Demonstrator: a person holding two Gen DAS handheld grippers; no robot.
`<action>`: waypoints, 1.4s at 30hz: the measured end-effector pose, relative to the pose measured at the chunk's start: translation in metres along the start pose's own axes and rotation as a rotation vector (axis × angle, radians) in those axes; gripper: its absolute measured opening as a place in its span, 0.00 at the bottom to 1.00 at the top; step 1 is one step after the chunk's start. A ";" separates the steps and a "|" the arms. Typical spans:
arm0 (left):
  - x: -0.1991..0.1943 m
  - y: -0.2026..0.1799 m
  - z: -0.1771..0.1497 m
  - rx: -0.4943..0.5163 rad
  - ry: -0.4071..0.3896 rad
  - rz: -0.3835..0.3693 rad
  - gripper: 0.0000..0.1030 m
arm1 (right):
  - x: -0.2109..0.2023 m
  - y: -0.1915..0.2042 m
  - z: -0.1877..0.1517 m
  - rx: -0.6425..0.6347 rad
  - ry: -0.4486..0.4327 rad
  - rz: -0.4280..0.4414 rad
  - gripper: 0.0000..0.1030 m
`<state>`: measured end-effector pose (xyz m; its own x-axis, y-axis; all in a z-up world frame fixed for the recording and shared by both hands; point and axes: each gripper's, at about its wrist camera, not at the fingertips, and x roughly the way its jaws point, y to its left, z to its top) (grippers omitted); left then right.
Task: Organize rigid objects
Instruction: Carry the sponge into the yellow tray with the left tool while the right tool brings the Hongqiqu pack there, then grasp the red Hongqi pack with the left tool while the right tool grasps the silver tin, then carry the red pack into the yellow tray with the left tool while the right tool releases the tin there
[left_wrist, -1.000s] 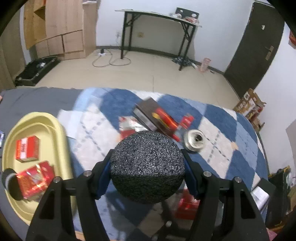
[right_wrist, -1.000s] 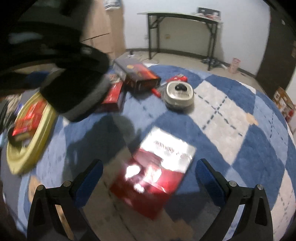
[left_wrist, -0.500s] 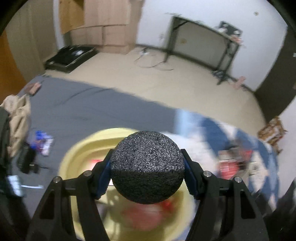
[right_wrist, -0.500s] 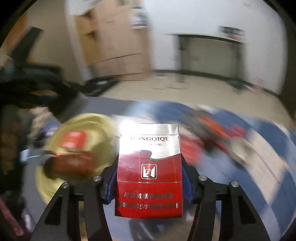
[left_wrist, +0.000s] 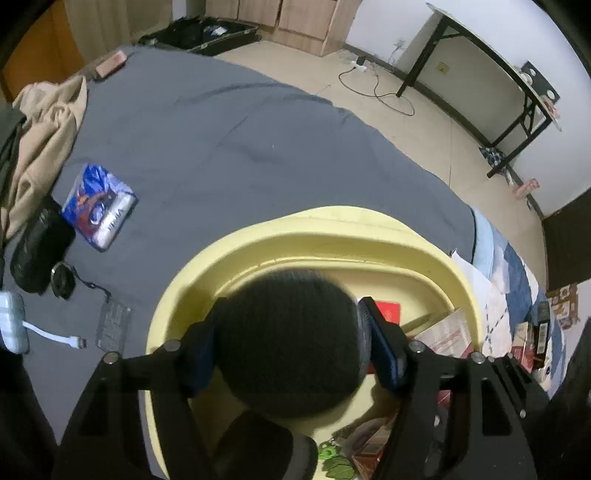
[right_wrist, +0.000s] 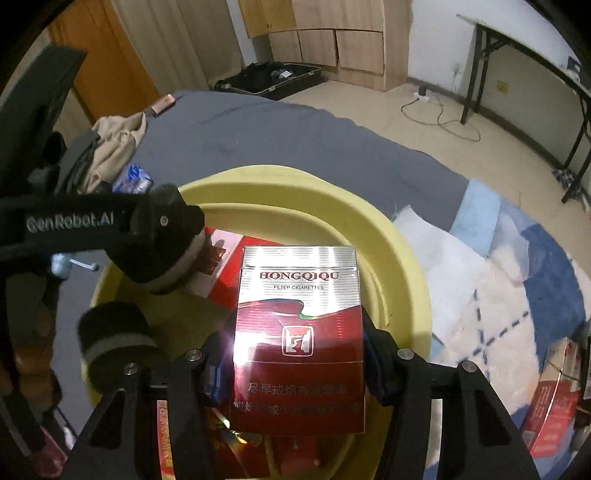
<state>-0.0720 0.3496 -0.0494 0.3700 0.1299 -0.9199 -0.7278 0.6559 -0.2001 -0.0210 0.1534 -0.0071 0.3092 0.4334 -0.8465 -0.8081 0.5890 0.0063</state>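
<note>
A: Left wrist view first: how does the left hand-held gripper (left_wrist: 291, 350) stand?

B: Its jaws have just been opening. The dark foam ball (left_wrist: 291, 343) sits between them, blurred, with a gap at the right pad, so the grip looks released. Below it lies the yellow basin (left_wrist: 332, 236) on the grey bed (left_wrist: 229, 129).

A: What is in the basin?

B: Red cartons (left_wrist: 388, 312), just right of the ball.

A: And the right hand-held gripper (right_wrist: 295, 365)?

B: Clamped on a red and silver cigarette pack (right_wrist: 297, 332), upright over the basin's near side.

A: Changed from a second ago?

B: Then both hung over the blue checked rug (right_wrist: 517, 295), the pack still lying there.
</note>
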 end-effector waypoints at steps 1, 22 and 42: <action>-0.002 0.001 0.001 -0.011 0.000 0.001 0.83 | -0.004 0.001 0.000 0.002 -0.007 0.014 0.62; -0.023 -0.278 -0.119 0.520 -0.013 -0.123 1.00 | -0.163 -0.212 -0.162 0.423 -0.240 -0.344 1.00; 0.024 -0.268 -0.114 0.427 -0.017 -0.157 0.57 | -0.123 -0.243 -0.185 0.364 -0.285 -0.304 0.47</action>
<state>0.0662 0.0923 -0.0561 0.4689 0.0143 -0.8831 -0.3599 0.9162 -0.1763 0.0449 -0.1693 -0.0034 0.6661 0.3444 -0.6616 -0.4512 0.8924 0.0102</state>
